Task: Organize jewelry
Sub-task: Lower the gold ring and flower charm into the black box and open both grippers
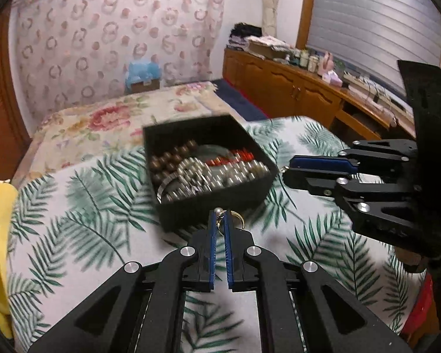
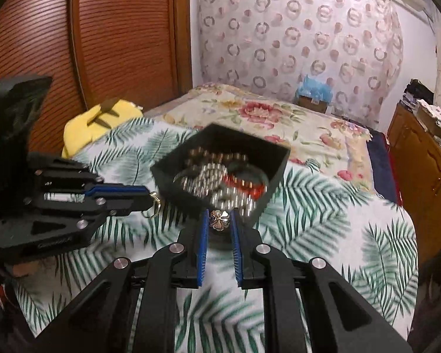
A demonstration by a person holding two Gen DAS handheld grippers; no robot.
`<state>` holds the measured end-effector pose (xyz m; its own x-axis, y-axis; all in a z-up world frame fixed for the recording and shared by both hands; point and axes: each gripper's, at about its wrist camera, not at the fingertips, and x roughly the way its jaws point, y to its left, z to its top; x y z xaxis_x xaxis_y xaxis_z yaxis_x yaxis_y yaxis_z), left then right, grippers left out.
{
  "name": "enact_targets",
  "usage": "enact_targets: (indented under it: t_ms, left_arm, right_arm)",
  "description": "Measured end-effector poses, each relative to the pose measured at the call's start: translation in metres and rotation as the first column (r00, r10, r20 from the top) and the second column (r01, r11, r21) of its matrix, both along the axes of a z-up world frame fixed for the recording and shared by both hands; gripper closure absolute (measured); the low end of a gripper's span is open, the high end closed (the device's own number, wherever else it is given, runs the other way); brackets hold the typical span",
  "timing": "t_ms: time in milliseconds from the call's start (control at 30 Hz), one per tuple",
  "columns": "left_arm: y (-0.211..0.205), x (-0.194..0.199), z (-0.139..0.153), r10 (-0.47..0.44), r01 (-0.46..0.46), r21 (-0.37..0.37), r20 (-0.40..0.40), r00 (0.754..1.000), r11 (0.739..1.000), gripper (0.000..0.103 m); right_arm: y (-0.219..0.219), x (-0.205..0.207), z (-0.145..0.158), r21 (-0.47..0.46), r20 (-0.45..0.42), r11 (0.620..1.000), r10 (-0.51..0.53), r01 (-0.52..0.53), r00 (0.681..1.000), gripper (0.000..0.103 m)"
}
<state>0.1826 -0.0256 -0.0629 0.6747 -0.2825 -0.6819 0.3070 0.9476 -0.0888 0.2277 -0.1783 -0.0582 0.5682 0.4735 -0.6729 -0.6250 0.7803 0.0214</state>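
A black open box [image 1: 217, 203] sits on the palm-leaf bedspread, filled with brown bead, silver bead and red jewelry; it also shows in the right wrist view [image 2: 176, 188]. My left gripper [image 1: 219, 213] is shut on a small gold-ring earring [image 1: 236, 216] with a pearl, just in front of the box's near wall; it shows from the side in the right wrist view [image 2: 148, 195]. My right gripper [image 2: 219, 220] is shut on a silver flower-engraved ring [image 2: 219, 220] at the box's near corner; in the left wrist view it [image 1: 286, 172] sits at the box's right side.
The palm-leaf cover [image 1: 88, 235] lies over a floral bed [image 1: 103, 117]. A yellow plush [image 2: 100, 117] lies at the bed's left edge by a wooden shutter door [image 2: 117, 44]. A wooden cabinet [image 1: 294, 88] with clutter runs along the right wall.
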Motion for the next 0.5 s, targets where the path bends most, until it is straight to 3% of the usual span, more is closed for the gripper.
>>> enact_targets:
  t_ms: [167,367,500]
  left_arm:
    - [0.012,0.015,0.018,0.039,-0.038,-0.026,0.033,0.999,0.999,0.099]
    - [0.022,0.032,0.019,0.077,-0.076,-0.031,0.033,0.996,0.997,0.099]
    - [0.021,0.038,0.018,0.088,-0.087,-0.029,0.035,0.995,0.996,0.099]
  right_arm:
    - [0.010,0.026,0.008,0.031,-0.010,1.000,-0.002,0.002,1.000,0.086]
    - [0.014,0.048,0.010,0.059,-0.027,0.998,-0.025,0.026,0.999,0.085]
    - [0.012,0.054,0.011,0.072,-0.037,0.997,-0.030,0.033,0.999,0.074]
